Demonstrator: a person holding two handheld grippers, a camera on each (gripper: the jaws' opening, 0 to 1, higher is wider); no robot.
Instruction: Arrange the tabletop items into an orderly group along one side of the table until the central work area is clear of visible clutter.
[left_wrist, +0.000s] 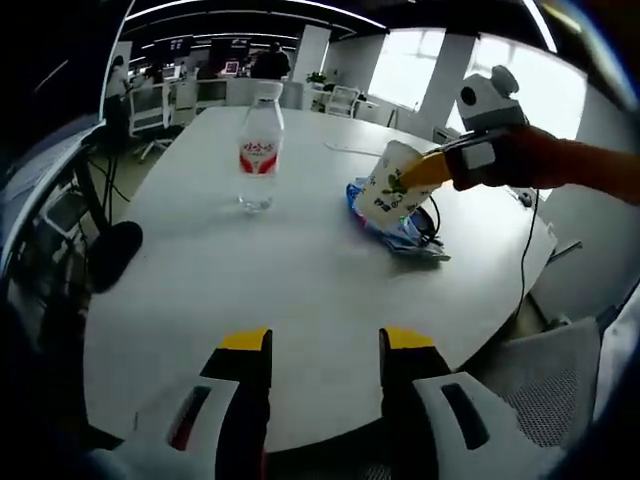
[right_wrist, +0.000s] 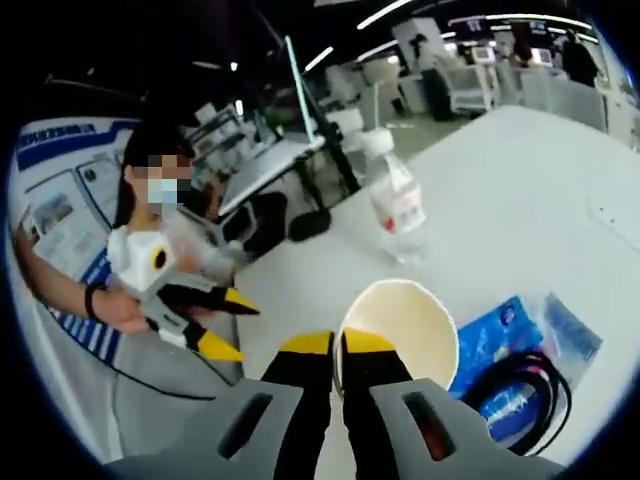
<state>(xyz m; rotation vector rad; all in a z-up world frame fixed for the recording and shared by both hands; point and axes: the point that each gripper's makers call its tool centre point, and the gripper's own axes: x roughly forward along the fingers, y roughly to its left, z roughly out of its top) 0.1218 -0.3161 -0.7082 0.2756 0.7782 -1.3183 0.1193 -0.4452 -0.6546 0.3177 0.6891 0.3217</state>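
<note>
The right gripper (right_wrist: 336, 343) pinches the rim of a paper cup (left_wrist: 391, 185), tilted above a blue packet (right_wrist: 497, 352) on the white table (left_wrist: 300, 290). The left gripper (left_wrist: 322, 340), jaws apart, hovers at the table's near edge; a water bottle (left_wrist: 260, 148) stands upright beyond

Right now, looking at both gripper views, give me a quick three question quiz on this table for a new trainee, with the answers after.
1. True or false: the water bottle stands upright on the white table.
2. What is the right gripper clamped on? A) the bottle cap B) the rim of the paper cup C) the black cable
3. Fill in: the jaws of the left gripper stand ____ with nothing between them.

Key: 1 true. 2 B, one jaw inside the rim, one outside, the cup tilted above the blue packet. 3 open.
</note>
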